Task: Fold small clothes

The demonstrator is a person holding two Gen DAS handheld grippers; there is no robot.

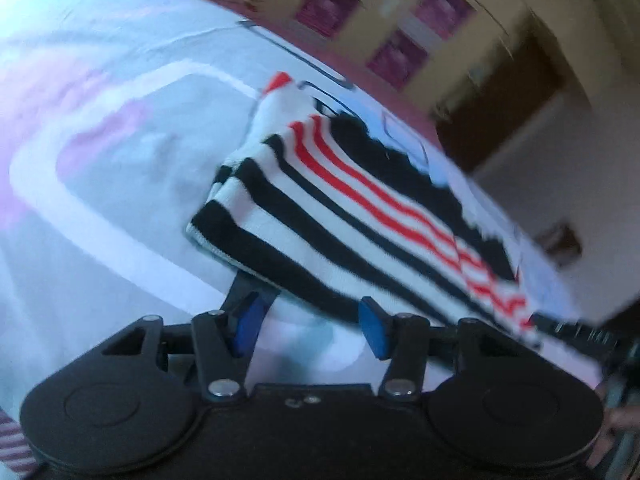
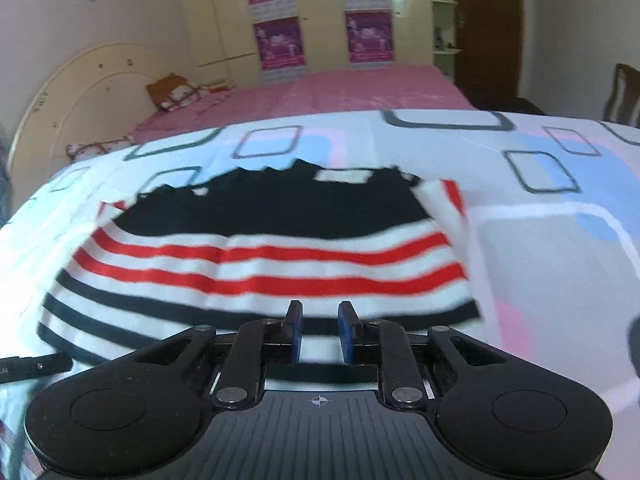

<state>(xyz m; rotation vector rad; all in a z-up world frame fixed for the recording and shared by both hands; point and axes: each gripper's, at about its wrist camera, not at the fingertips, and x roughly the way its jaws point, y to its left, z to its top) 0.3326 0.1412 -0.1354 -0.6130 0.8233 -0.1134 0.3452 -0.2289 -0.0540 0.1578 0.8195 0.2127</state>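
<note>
A small garment (image 1: 340, 208) with black, white and red stripes lies folded flat on a white patterned sheet (image 1: 100, 160). My left gripper (image 1: 306, 292) is at its near hem with the blue pads well apart. The left fingertip is tucked under the hem, the right one rests in front of it. In the right wrist view the garment (image 2: 260, 264) spreads wide ahead. My right gripper (image 2: 320, 306) hovers over its near black-and-white hem with a narrow gap between the pads. Cloth shows through that gap, and I see no pinch on it.
The sheet (image 2: 540, 240) covers the work surface, with bare cloth to the garment's right. Behind it are a pink bed (image 2: 360, 88), a round headboard (image 2: 80, 92), a wardrobe with purple posters (image 2: 280, 40), a brown door (image 2: 488, 20) and a chair (image 2: 624, 92).
</note>
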